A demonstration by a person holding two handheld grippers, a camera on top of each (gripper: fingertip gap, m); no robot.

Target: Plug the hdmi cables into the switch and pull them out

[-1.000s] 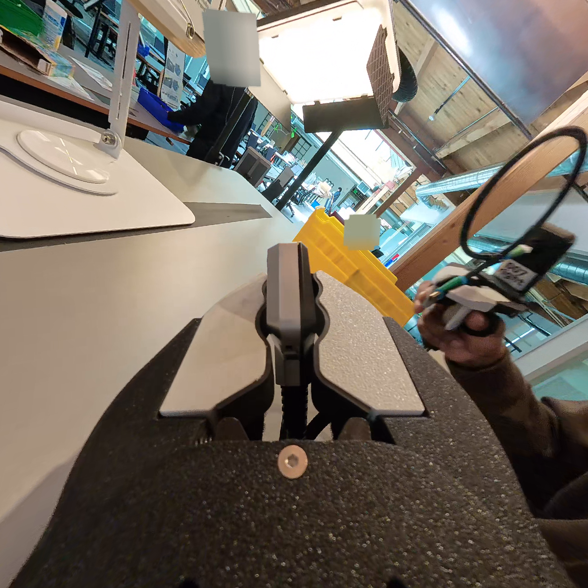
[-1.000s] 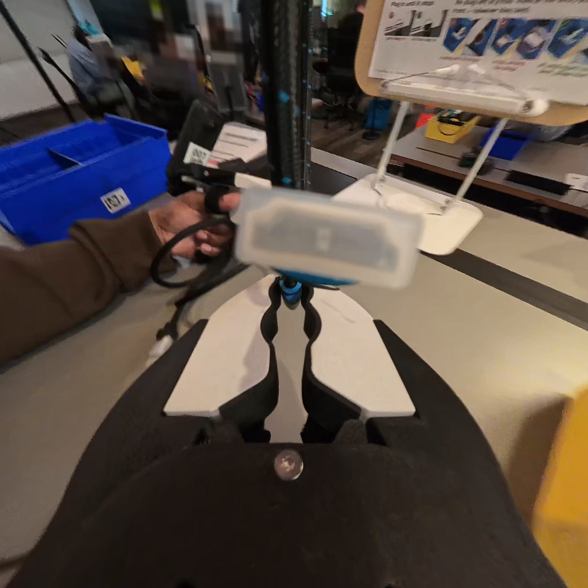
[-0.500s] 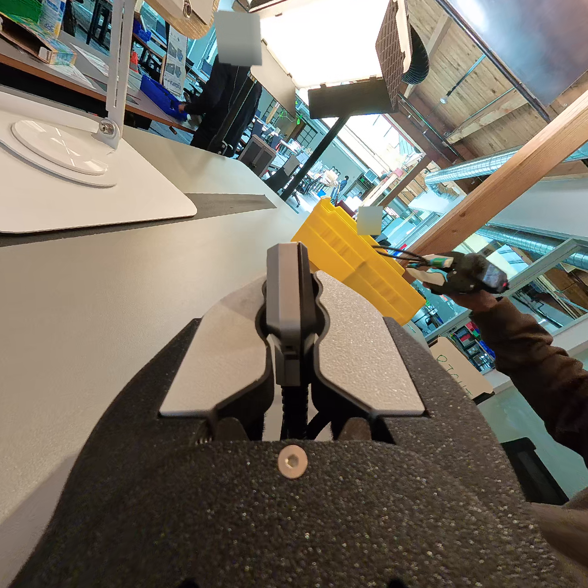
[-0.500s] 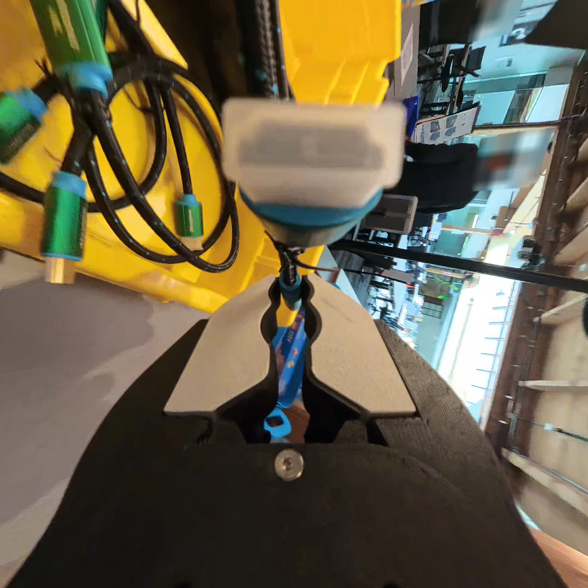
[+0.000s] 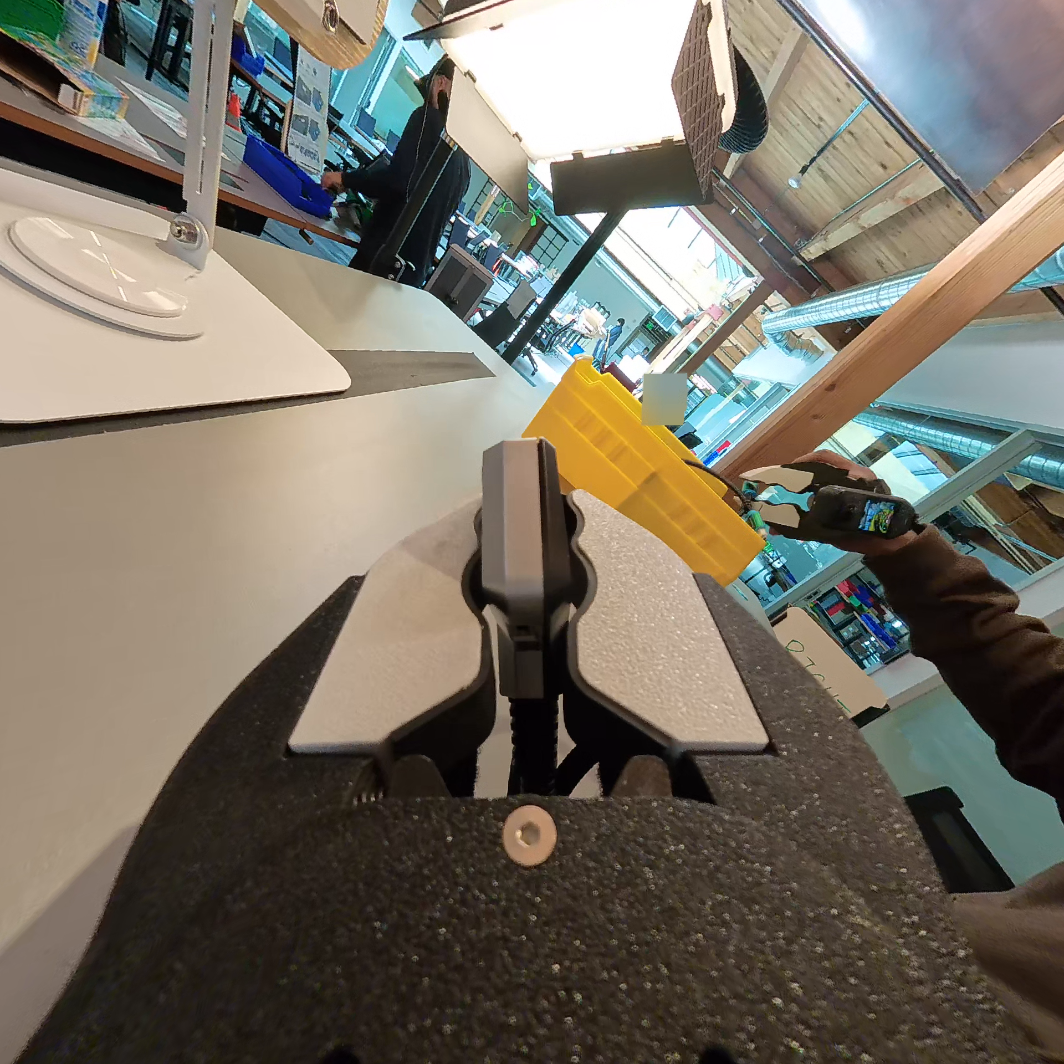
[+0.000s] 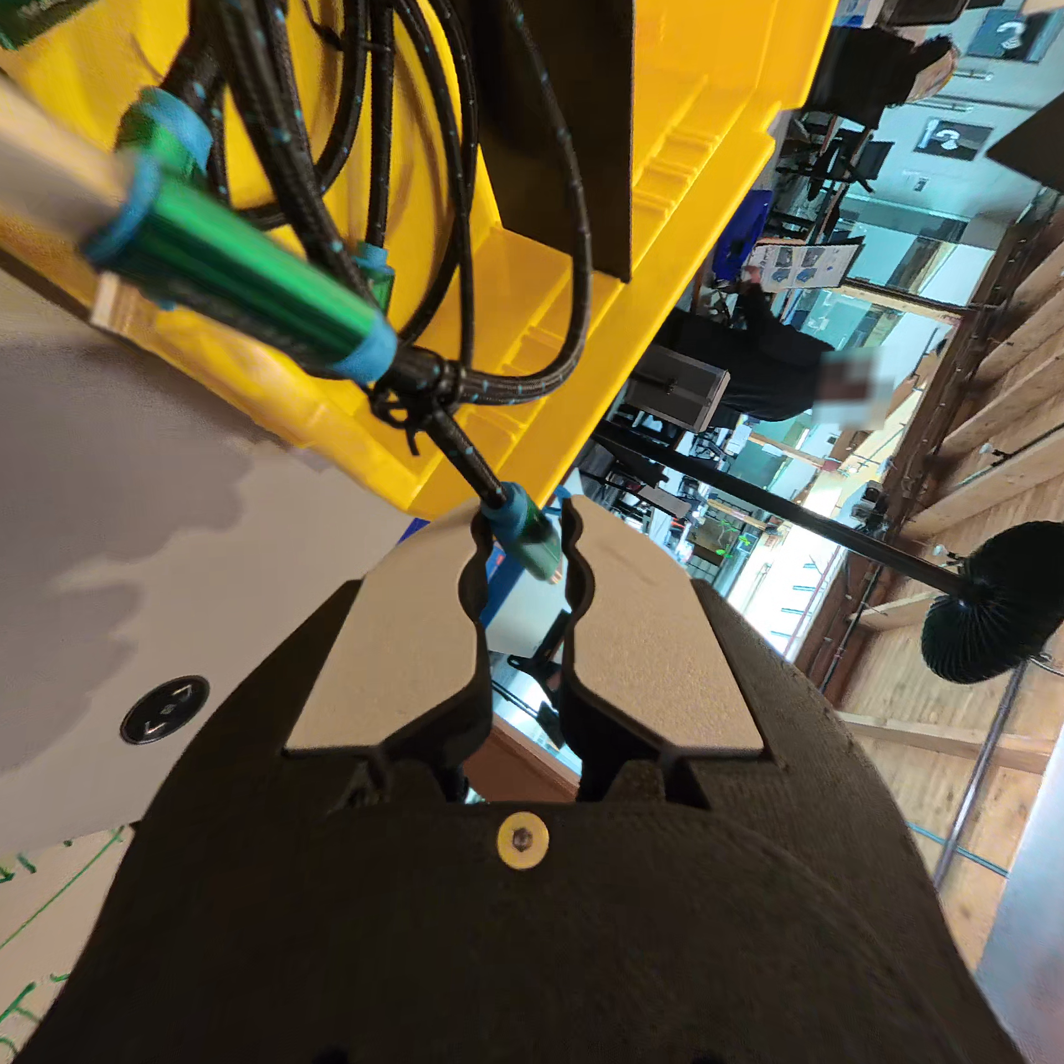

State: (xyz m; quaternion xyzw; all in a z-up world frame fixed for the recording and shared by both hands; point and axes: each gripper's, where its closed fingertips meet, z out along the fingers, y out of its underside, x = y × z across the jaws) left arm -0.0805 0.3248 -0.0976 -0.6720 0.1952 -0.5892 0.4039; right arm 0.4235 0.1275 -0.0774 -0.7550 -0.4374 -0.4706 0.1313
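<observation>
Writing first: a white card point(image 5: 823, 662) beyond the table's right edge carried green handwritten marks, as did the white surface point(image 6: 34, 898) at the lower left of the right wrist view; a printed illustrated sheet point(image 5: 308, 124) stood far left in the left view. None transcribed.

Left gripper point(image 5: 521, 506): jaws pinched a grey rectangular adapter block point(image 5: 512, 547), pads tight on both sides, a ribbed black lead point(image 5: 532, 743) running back from it between the fingers. It hung over a grey table point(image 5: 201, 547), with a white stand base point(image 5: 144, 357) at far left.

Right gripper point(image 6: 521, 518): jaws stood parted. A small green connector point(image 6: 532, 544) with a blue collar lay slanted in the gap, near the left pad; contact with either pad could not be told. Its black braided cable point(image 6: 460, 449) ran up into the yellow bin point(image 6: 691, 144).

Only the right view showed the bin's inside: one large green plug point(image 6: 242, 276) close up and blurred, at least two more green plug ends, several loops of braided cable.

Only the left view showed the bin's ribbed outer wall point(image 5: 633, 478) at the table's far right edge, and the right gripper point(image 5: 766, 495) at the bin's end, held in a hand point(image 5: 863, 506) with a brown sleeve. One person point(image 5: 414, 173) stood at a far bench.
</observation>
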